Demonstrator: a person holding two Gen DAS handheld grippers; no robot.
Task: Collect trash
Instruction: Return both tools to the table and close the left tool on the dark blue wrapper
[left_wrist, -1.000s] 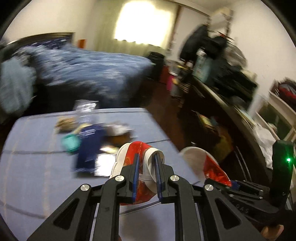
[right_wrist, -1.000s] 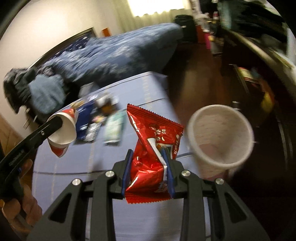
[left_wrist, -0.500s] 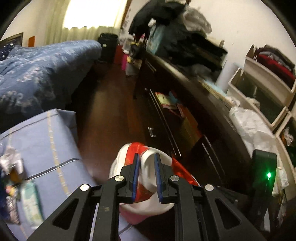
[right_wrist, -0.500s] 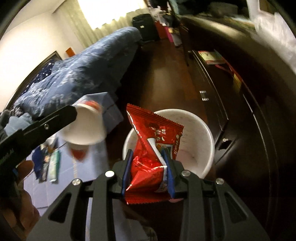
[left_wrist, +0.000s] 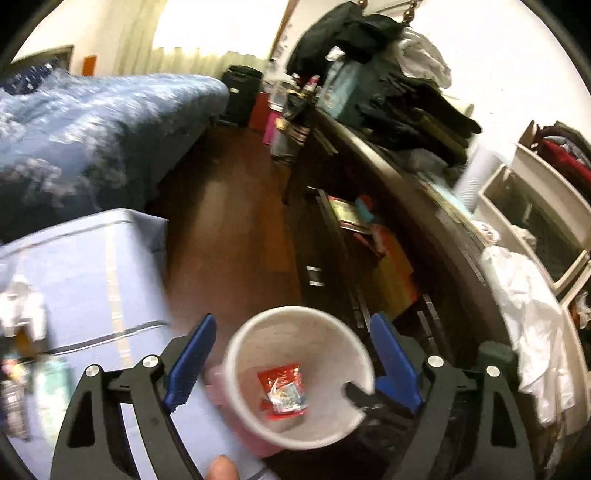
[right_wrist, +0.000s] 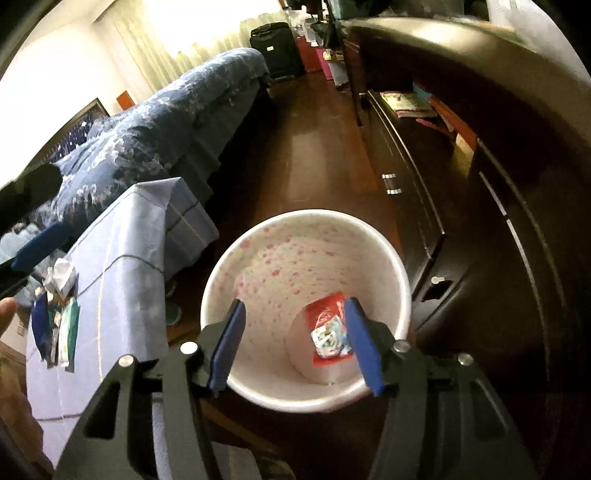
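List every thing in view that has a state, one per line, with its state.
left gripper: jaws opening, nothing between the pads, above the bin
right gripper: jaws opening, nothing gripped, above the bin
waste bin: upright on the floor, open-topped
red snack wrapper: lying loose at the bottom of the bin
remaining litter: lying on the blue-covered table

Dim room, warm cast. The only strong light is the curtained window (left_wrist: 207, 40) at upper centre of the left wrist view, upper left of the right wrist view; blown out to white, washing the nearby wall. Dark cabinet (right_wrist: 517, 221) at right loses detail in shadow. Motion blur smears the left edge. Fisheye bends lines; black vignette at corners.
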